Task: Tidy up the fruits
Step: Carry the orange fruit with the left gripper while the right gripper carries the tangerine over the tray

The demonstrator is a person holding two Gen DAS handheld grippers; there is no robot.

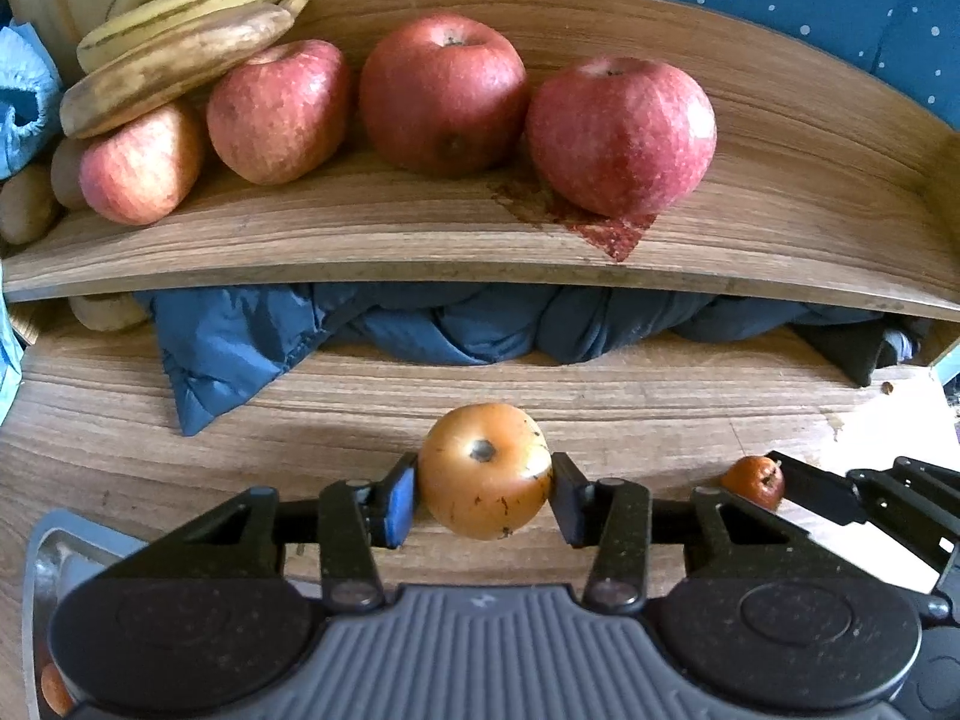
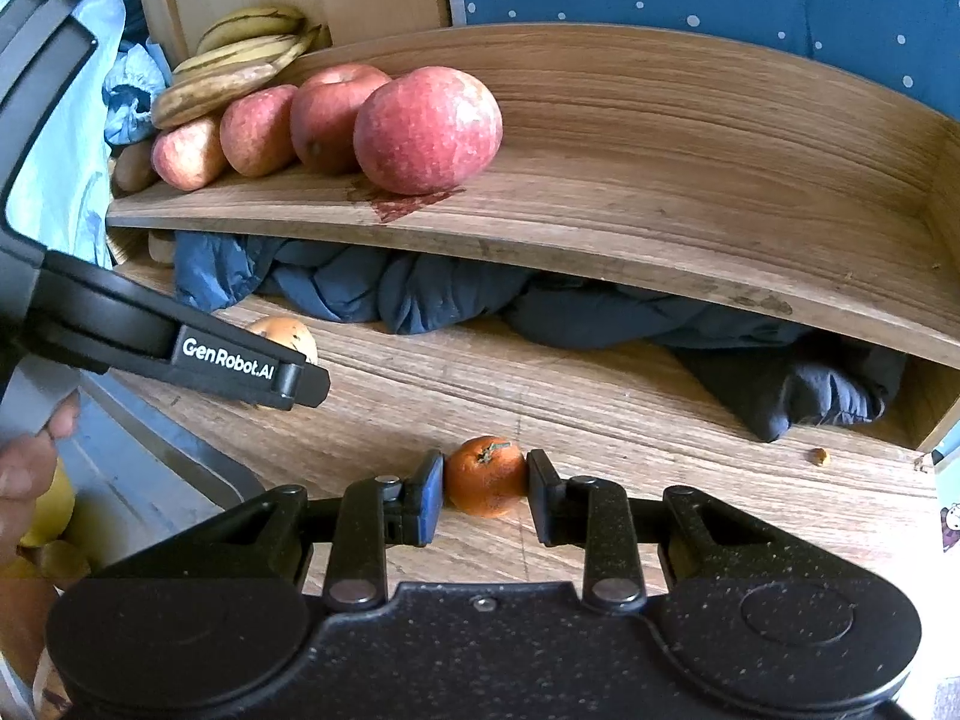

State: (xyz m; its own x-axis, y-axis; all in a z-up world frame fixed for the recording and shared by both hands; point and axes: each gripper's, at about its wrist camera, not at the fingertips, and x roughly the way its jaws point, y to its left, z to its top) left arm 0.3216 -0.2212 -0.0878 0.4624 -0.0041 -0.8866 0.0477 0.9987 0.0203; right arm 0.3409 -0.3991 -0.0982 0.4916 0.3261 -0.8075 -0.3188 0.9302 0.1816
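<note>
Gripper states first: the left gripper [image 1: 485, 495] is closed on a yellow-orange fruit [image 1: 483, 471], the right gripper [image 2: 485, 489] on a small orange fruit [image 2: 486, 474] — both low over the tabletop [image 2: 630, 414]. Transfer is judged under way; a lift to the shelf [image 1: 420, 234] beside the apples [image 1: 443, 93] is called for.

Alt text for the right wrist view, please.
The right gripper is shut on a small orange over the wooden tabletop. Behind, a shelf holds four apples and bananas; the left gripper enters from the left.
</note>
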